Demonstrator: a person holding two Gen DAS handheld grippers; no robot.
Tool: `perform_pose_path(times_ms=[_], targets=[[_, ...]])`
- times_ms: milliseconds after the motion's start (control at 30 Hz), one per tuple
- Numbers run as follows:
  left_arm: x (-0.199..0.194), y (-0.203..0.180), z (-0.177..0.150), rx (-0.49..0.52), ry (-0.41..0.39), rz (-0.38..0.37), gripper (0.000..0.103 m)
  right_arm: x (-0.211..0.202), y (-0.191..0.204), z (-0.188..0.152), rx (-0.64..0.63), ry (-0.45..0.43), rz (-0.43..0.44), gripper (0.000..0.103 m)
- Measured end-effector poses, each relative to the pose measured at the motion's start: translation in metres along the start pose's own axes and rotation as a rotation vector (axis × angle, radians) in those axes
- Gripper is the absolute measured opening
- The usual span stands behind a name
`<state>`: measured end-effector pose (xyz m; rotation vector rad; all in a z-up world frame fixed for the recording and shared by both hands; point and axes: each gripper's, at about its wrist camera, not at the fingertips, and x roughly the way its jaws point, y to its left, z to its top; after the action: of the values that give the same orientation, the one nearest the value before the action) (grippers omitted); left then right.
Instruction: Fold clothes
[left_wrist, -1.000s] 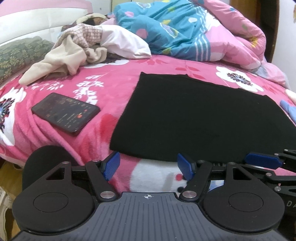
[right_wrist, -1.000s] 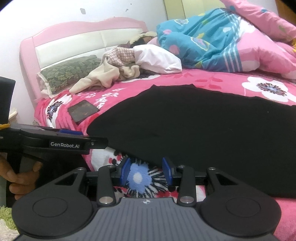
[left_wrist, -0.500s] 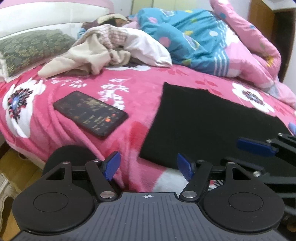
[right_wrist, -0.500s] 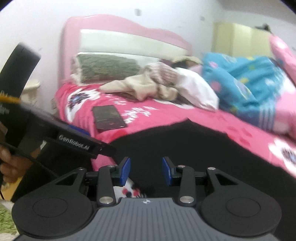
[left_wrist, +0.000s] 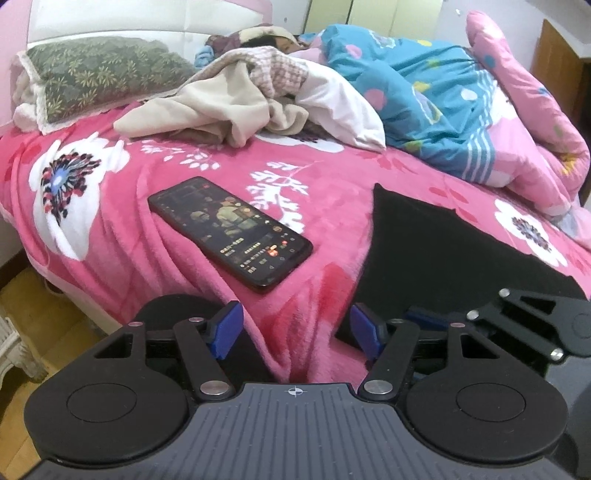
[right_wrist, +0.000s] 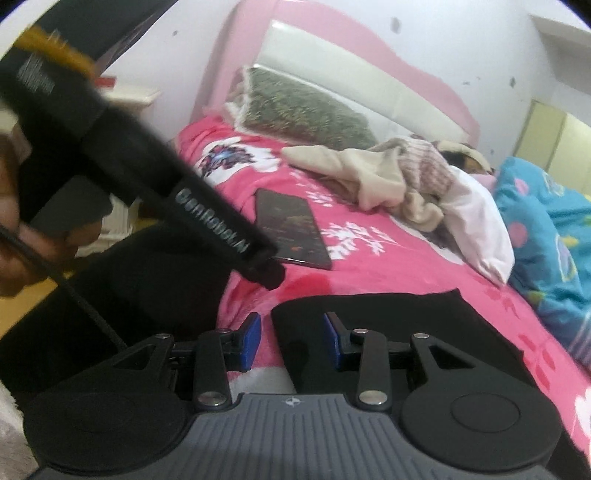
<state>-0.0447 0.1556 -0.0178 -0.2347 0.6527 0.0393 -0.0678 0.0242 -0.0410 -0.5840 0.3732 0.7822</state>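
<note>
Black garment (left_wrist: 454, 254), plain and dark, lay spread flat on the pink flowered blanket (left_wrist: 332, 206), near corner reaching the bed's front edge, far edge straight, just right of a phone (left_wrist: 229, 245) lying face up.

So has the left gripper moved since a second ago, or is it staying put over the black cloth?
Yes. The left gripper has swung leftward: the black cloth, once centred ahead, now sits right, and the phone lies nearly straight ahead.

Both grippers swung left, phone (left_wrist: 229, 243) nearer centre, black cloth (right_wrist: 388, 332) rightward
</note>
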Motion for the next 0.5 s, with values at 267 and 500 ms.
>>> perform_pose_path(times_ms=[267,500], targets=[[0.003,0.013,0.005,-0.056,0.002,-0.058,0.062,0.024,0.002,-0.005,-0.012,0.068,-0.03,0.017],[0.008,0.024,0.02,-0.2,0.029,-0.227,0.062,0.012,-0.022,-0.006,0.165,0.033,-0.056,0.003]])
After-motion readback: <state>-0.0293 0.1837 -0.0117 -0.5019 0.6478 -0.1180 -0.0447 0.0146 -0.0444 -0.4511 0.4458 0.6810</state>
